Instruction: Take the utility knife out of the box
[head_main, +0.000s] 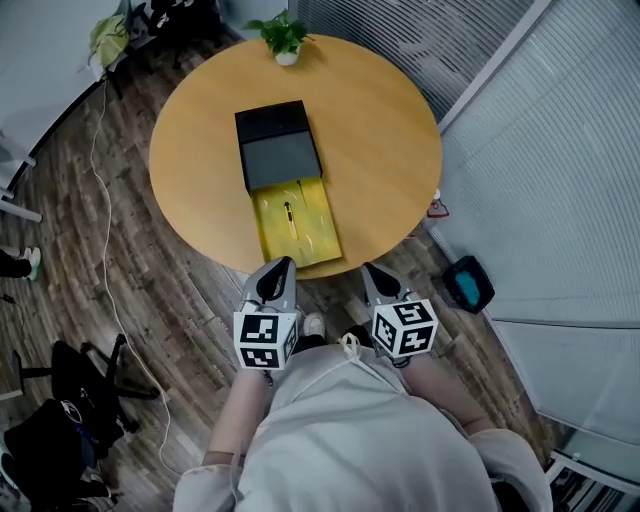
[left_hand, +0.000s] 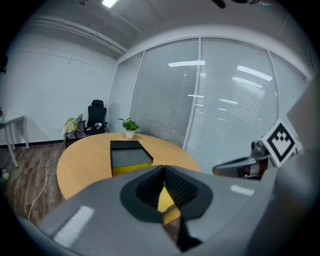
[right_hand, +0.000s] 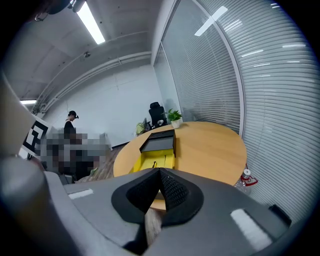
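Note:
On the round wooden table (head_main: 385, 130) lies a black box (head_main: 278, 150) with its yellow tray (head_main: 310, 235) slid out toward me. A small dark utility knife (head_main: 289, 217) rests in the tray. My left gripper (head_main: 279, 264) hovers off the table's near edge, just short of the tray, shut and empty. My right gripper (head_main: 369, 269) hangs beside it to the right, also shut with nothing held. The left gripper view shows the left gripper (left_hand: 164, 170) and the box (left_hand: 129, 152) ahead. The right gripper view shows the right gripper (right_hand: 160, 172), the tray (right_hand: 150, 161) and the knife (right_hand: 154, 164).
A potted plant (head_main: 284, 38) stands at the table's far edge. Glass walls with blinds (head_main: 560, 150) run along the right, with a blue object (head_main: 468, 283) and a bottle (head_main: 437, 207) on the floor there. A cable (head_main: 100, 200) and a black chair (head_main: 80, 400) are at the left.

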